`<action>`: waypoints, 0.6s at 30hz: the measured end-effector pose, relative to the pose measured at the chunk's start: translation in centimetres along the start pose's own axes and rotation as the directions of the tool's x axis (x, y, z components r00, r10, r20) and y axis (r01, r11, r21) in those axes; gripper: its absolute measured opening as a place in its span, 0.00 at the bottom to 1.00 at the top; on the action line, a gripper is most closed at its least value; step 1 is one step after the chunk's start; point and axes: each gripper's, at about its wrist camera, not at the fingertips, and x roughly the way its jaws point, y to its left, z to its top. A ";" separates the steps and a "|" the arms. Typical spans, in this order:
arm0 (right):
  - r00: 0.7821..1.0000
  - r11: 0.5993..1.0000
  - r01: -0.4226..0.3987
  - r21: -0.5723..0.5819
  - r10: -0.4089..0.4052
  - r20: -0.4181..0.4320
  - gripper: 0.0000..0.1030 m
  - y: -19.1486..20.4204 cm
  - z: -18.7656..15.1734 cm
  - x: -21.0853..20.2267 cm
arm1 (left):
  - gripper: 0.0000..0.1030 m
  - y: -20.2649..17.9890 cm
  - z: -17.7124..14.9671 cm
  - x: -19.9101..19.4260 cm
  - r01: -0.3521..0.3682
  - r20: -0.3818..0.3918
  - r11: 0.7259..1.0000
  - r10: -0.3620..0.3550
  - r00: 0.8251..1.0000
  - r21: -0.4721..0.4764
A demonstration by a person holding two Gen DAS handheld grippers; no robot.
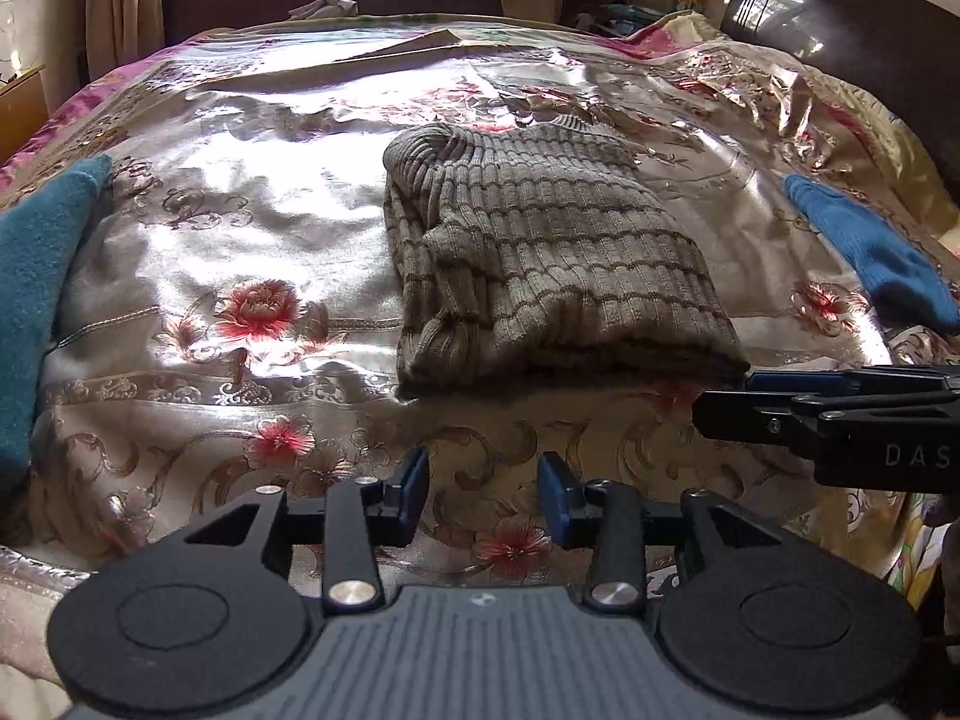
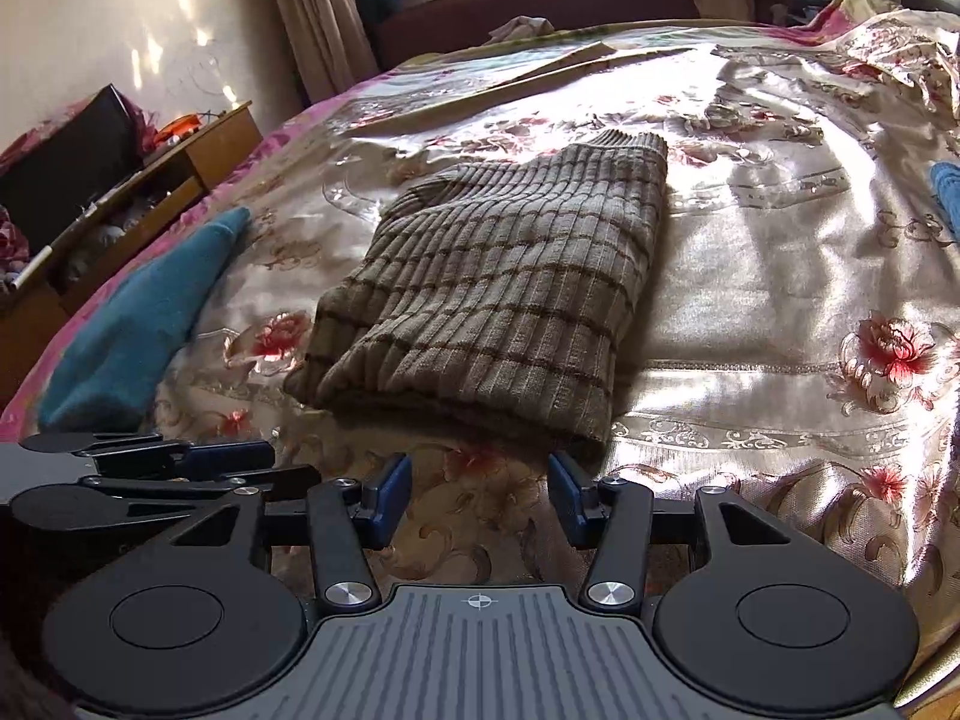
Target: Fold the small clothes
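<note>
Folded striped knit sweater lying on a shiny floral bedspread, near edge just beyond the left gripper, jaws parted over bare fabric with nothing between them. Right gripper reaching in from the right beside the sweater's near corner. Teal cloth at far left, blue cloth at right.

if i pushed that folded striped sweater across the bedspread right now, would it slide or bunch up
The striped sweater would probably slide at first: the bedspread looks glossy and satiny. Being soft ribbed knit in loose layers, it would likely bunch or unfold if pushed from one edge.
</note>
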 end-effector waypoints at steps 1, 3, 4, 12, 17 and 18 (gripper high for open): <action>1.000 1.000 -0.001 0.002 0.001 0.001 0.48 0.0 -0.1 -0.1 | 0.46 -0.1 0.0 0.0 -0.006 0.000 1.000 0.006 1.000 0.002; 1.000 1.000 -0.004 0.004 0.004 0.000 0.48 0.0 -0.2 -0.2 | 0.50 -0.1 -0.1 -0.1 -0.014 -0.001 1.000 0.014 1.000 0.003; 1.000 1.000 -0.005 0.005 0.005 0.001 0.49 0.0 -0.2 -0.3 | 0.51 -0.2 -0.1 -0.2 -0.016 -0.001 1.000 0.016 1.000 0.003; 1.000 1.000 0.003 0.011 -0.003 -0.016 0.49 0.2 -0.7 -0.7 | 0.71 -0.8 -0.2 -0.6 -0.035 0.003 0.999 0.035 0.999 0.018; 1.000 1.000 0.012 0.014 -0.012 -0.020 0.52 0.2 -0.9 -1.0 | 0.76 -0.8 -0.2 -0.9 -0.053 0.008 0.999 0.053 0.999 0.012; 1.000 1.000 0.014 0.016 -0.013 -0.019 0.52 0.2 -0.9 -1.1 | 0.77 -0.9 -0.2 -0.9 -0.062 0.008 0.998 0.061 0.998 0.013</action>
